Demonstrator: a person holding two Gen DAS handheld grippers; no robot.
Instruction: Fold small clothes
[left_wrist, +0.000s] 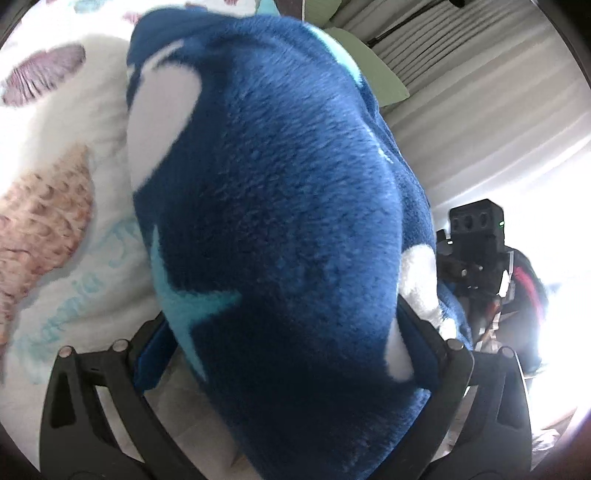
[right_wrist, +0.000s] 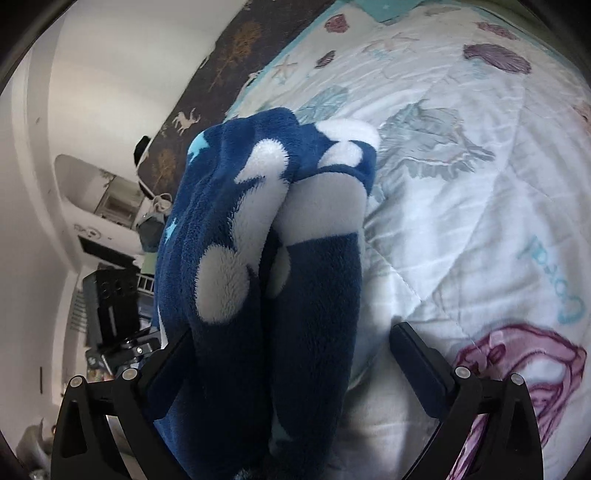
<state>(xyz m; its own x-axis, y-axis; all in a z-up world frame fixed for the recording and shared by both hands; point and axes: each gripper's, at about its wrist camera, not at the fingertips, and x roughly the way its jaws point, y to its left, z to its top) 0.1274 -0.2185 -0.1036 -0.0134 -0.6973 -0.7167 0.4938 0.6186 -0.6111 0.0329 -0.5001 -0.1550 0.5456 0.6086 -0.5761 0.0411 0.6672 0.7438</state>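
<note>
A dark blue fleece garment with white and light blue shapes fills the left wrist view, bunched up over the seashell bedspread. My left gripper has its jaws wide with the bundle between them; the fleece leans on the right finger, while the left pad shows bare. In the right wrist view the same garment hangs in two thick folds. My right gripper is open: the fleece rests against the left finger, and the right finger stands apart from it.
The white quilted bedspread stretches away to the right. A dark patterned blanket lies along its far edge. Pleated curtains and a bright window are at right. The black body of the other hand-held device shows beside the garment.
</note>
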